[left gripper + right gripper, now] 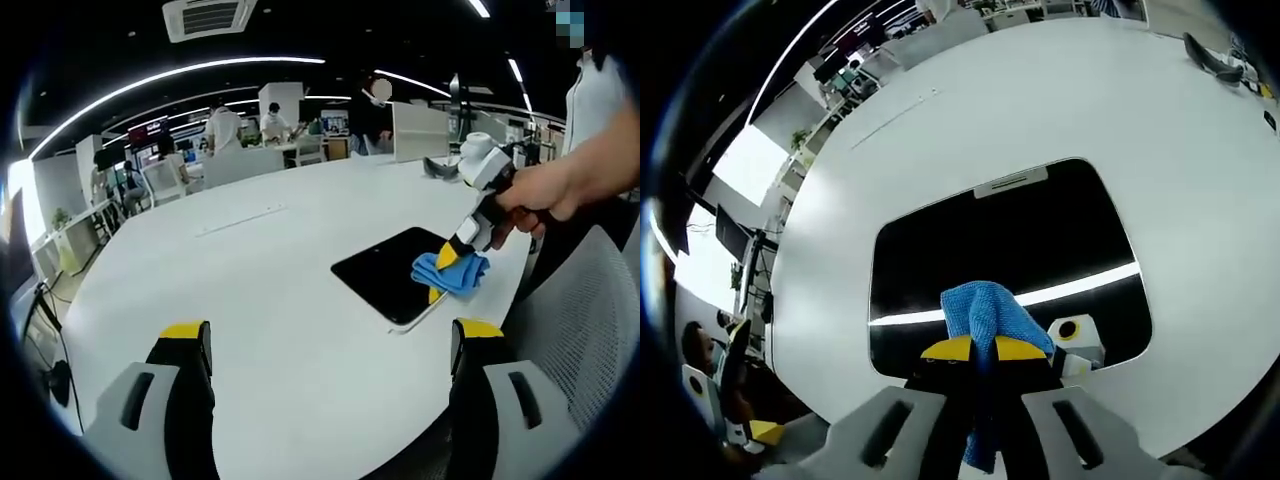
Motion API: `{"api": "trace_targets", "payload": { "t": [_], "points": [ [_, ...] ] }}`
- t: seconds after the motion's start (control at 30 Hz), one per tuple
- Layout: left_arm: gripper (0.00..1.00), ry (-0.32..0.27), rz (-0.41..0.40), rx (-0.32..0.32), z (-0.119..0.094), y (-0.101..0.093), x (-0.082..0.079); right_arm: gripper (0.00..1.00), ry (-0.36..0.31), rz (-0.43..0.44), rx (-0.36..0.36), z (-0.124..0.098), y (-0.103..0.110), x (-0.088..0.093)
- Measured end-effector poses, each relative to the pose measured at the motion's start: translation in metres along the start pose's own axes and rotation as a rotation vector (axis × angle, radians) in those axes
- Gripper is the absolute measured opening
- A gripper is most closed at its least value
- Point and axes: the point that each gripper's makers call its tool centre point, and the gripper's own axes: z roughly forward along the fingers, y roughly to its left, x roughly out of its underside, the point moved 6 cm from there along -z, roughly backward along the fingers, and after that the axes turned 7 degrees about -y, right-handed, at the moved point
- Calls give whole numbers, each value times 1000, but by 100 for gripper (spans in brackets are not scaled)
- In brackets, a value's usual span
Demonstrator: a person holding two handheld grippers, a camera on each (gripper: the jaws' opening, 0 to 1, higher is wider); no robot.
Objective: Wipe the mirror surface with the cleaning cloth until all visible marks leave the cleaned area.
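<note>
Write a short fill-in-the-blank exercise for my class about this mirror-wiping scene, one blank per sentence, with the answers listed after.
1. The right gripper is shut on a cloth whose colour is ____.
2. The mirror lies flat on a table whose colour is ____.
3. The left gripper holds nothing, and its jaws stand ____.
4. The cloth rests on the ____.

Answers: blue; white; open; mirror

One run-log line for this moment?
right gripper shut on blue cloth | cloth on mirror | left gripper open, off mirror | white table
</note>
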Motion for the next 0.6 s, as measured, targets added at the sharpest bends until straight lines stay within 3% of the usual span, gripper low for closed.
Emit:
{"api": "trace_targets", "payload": {
  "t": [0.6],
  "points": [
    [99,-1,-13,21,1,-3,0,1,6,-48,-19,8,36,12]
  ]
}}
